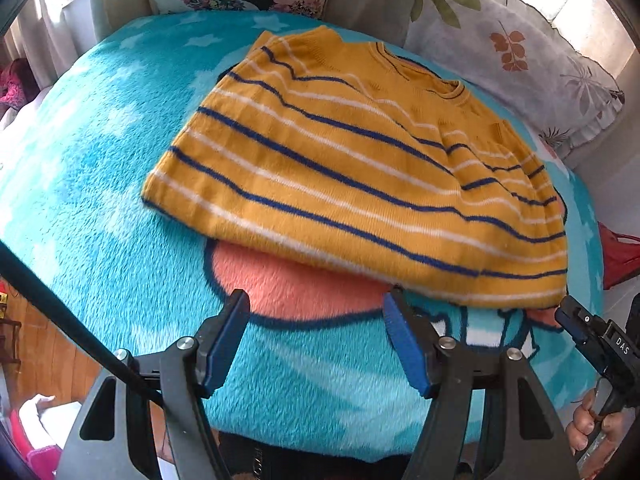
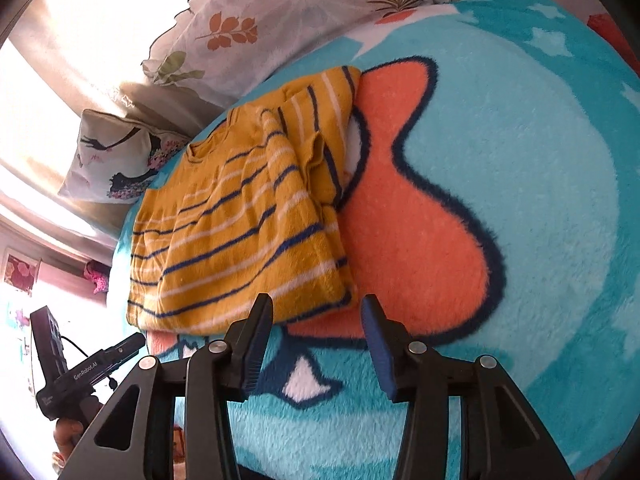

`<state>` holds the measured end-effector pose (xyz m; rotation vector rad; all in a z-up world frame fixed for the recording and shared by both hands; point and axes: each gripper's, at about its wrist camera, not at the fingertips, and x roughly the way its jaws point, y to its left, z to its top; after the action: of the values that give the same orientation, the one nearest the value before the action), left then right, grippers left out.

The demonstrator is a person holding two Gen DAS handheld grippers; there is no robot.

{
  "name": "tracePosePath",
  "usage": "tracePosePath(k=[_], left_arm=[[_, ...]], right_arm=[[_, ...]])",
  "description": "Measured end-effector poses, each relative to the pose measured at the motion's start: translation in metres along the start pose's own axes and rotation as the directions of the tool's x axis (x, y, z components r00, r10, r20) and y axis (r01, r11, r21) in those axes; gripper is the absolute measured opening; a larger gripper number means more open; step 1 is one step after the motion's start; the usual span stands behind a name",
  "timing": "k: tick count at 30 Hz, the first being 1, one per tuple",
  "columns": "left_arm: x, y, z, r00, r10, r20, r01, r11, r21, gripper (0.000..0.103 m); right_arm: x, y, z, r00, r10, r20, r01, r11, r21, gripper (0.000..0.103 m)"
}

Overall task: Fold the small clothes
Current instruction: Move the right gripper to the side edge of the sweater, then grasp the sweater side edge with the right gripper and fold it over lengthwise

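The left gripper (image 1: pixel 316 312) has its 2 blue-padded fingers (image 1: pixel 224 344) spread wide with nothing between them, hovering over the turquoise blanket (image 1: pixel 100 208) just short of the near hem of the sweater (image 1: pixel 360 168). The right gripper (image 2: pixel 318 316) is also spread wide and holds nothing; its fingers sit over the blanket with the left one just at the sweater's near corner. In the left wrist view the yellow sweater with blue and white stripes lies at 12 o'clock from the fingers, folded into a compact shape with its neckline toward 1 o'clock, and it covers part of an orange patch (image 1: pixel 296 288) printed on the blanket. At 3 o'clock in that view the right gripper's tip pokes in beside the sweater's near right corner. In the right wrist view the sweater lies from 10 to 12 o'clock, a sleeve folded over its body, with the orange patch touching its right edge. Beyond the blanket, at 11 o'clock, a leaf-print pillow (image 2: pixel 256 28) and a floral cushion (image 2: pixel 116 160) lean by the bright window.
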<state>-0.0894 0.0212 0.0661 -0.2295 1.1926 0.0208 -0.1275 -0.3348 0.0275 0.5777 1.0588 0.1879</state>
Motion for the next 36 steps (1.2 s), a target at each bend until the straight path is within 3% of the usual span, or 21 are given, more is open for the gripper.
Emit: tracePosePath(k=[12, 17, 23, 25, 27, 30, 32, 36], left_arm=[[-0.005, 0.004, 0.010, 1.000, -0.018, 0.018, 0.018, 1.000, 0.026, 0.069], [-0.005, 0.022, 0.027, 0.999, -0.029, 0.021, 0.028, 0.999, 0.028, 0.069], [-0.004, 0.057, 0.048, 0.999, -0.037, 0.017, 0.037, 0.999, 0.015, 0.069], [-0.002, 0.072, 0.055, 0.999, -0.045, 0.009, 0.045, 0.999, -0.001, 0.069], [0.000, 0.083, 0.061, 0.998, -0.056, 0.002, 0.056, 0.998, -0.010, 0.069], [0.002, 0.100, 0.071, 0.997, -0.075, -0.002, 0.075, 0.997, -0.016, 0.069], [0.003, 0.110, 0.076, 0.996, -0.086, -0.002, 0.086, 0.996, -0.024, 0.069], [0.003, 0.135, 0.087, 0.993, -0.114, 0.004, 0.114, 0.992, -0.051, 0.069]], right_arm=[[0.014, 0.003, -0.002, 1.000, 0.004, -0.019, -0.003, 0.999, 0.041, 0.055], [0.025, 0.009, 0.005, 1.000, -0.024, 0.013, 0.023, 0.997, 0.079, 0.062], [0.038, 0.018, 0.021, 0.996, -0.069, 0.058, 0.061, 0.989, 0.135, 0.063], [0.041, 0.021, 0.024, 0.992, -0.102, 0.076, 0.089, 0.984, 0.157, 0.057], [0.045, 0.020, 0.029, 0.990, -0.123, 0.071, 0.108, 0.977, 0.184, 0.027], [0.041, 0.032, 0.037, 0.983, -0.171, 0.073, 0.156, 0.973, 0.172, 0.023], [0.035, 0.063, 0.048, 0.964, -0.248, 0.099, 0.241, 0.968, 0.076, 0.022], [0.031, 0.147, 0.067, 0.936, -0.303, 0.180, 0.331, 0.932, -0.148, 0.021]])
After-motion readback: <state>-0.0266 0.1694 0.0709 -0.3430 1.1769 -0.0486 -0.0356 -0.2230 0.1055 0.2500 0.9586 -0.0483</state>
